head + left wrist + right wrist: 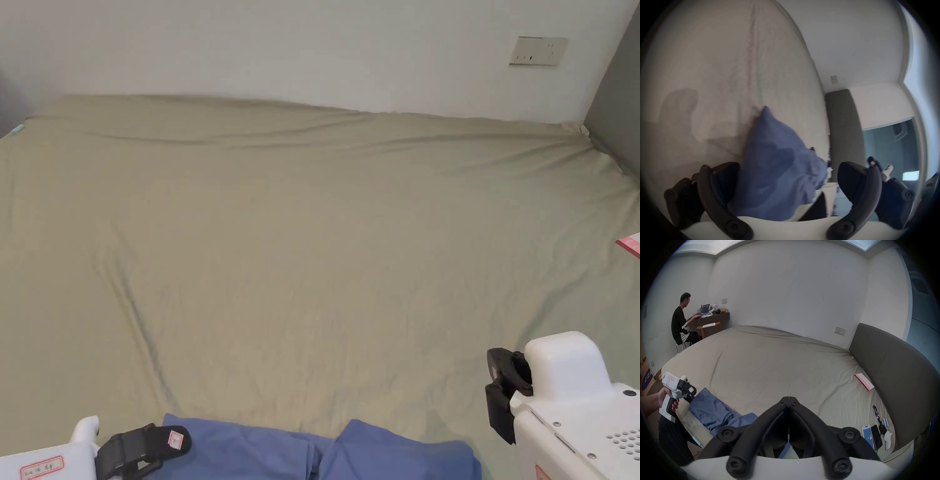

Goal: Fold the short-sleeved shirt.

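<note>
A blue short-sleeved shirt (281, 453) lies crumpled at the near edge of the bed (312, 250), which has a beige sheet. In the left gripper view the shirt (773, 162) bunches up between the jaws. My left gripper (150, 447) is at the shirt's left corner, open, its jaws (789, 178) spread wide around the cloth. The right gripper view shows a hand holding that left gripper (690, 394) against the shirt (711, 408). My right gripper (503, 394) hovers to the right of the shirt, shut (789, 398), tips together with nothing between them.
A pink-edged booklet (864, 383) lies on the sheet at the right by the grey headboard (893, 369). Phones (868, 434) and small items sit at the near right corner. A person (680, 321) sits at a desk beyond the bed's far left.
</note>
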Demonstrator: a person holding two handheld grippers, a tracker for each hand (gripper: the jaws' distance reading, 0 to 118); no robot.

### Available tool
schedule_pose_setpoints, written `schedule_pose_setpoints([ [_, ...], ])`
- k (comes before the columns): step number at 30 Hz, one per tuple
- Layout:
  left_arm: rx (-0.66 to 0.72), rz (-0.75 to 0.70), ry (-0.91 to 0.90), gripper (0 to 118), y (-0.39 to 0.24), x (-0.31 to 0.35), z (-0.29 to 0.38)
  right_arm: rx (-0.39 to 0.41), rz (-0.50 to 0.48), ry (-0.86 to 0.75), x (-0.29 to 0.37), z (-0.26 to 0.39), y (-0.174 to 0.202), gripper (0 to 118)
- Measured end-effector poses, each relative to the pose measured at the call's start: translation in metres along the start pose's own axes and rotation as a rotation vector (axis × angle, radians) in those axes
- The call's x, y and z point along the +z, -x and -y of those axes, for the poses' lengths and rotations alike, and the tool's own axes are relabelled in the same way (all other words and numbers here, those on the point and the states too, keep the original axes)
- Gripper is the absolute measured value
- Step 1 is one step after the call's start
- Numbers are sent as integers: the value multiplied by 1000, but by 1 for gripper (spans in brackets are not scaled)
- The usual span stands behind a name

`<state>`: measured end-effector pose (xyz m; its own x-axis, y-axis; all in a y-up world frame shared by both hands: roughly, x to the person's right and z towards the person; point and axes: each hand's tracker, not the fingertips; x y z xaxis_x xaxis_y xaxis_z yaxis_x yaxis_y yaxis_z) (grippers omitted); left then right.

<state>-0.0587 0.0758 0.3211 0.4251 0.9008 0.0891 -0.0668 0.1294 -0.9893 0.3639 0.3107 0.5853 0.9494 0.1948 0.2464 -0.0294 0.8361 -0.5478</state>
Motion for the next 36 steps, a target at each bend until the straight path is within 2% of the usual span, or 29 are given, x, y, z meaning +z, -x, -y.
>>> schedule_pose_setpoints([
  [1,75,22,33,111,2,-7,0,3,-3,1,-1,0,1,2],
  [2,99,-9,27,101,3,-13,3,7,-8,6,-2,0,2,2],
  [3,70,-73,23,65,2,-20,5,11,-11,10,-4,1,3,2],
  [4,-27,-209,50,19,-3,-28,7,15,-11,14,-5,2,4,2],
  [5,-105,-332,54,11,-6,-34,11,17,-12,18,-6,2,5,2],
  [7,-80,-245,22,11,-12,-30,9,16,-16,23,-6,2,5,2],
  [13,-376,-501,14,11,-56,-23,17,25,-18,25,-7,1,7,2],
  [15,-386,-546,-16,11,-64,-16,18,23,-20,20,-6,-1,7,2],
  [19,-498,-691,-118,11,-74,7,8,23,-24,10,-4,-3,9,2],
  [23,-489,-790,-182,11,-81,48,-11,27,-29,7,-2,-2,10,2],
  [27,-543,-1039,-290,11,-114,76,-16,9,-41,3,-4,-2,9,2],
  [36,-468,-703,-186,11,-180,53,6,6,-61,-18,-1,-6,12,2],
])
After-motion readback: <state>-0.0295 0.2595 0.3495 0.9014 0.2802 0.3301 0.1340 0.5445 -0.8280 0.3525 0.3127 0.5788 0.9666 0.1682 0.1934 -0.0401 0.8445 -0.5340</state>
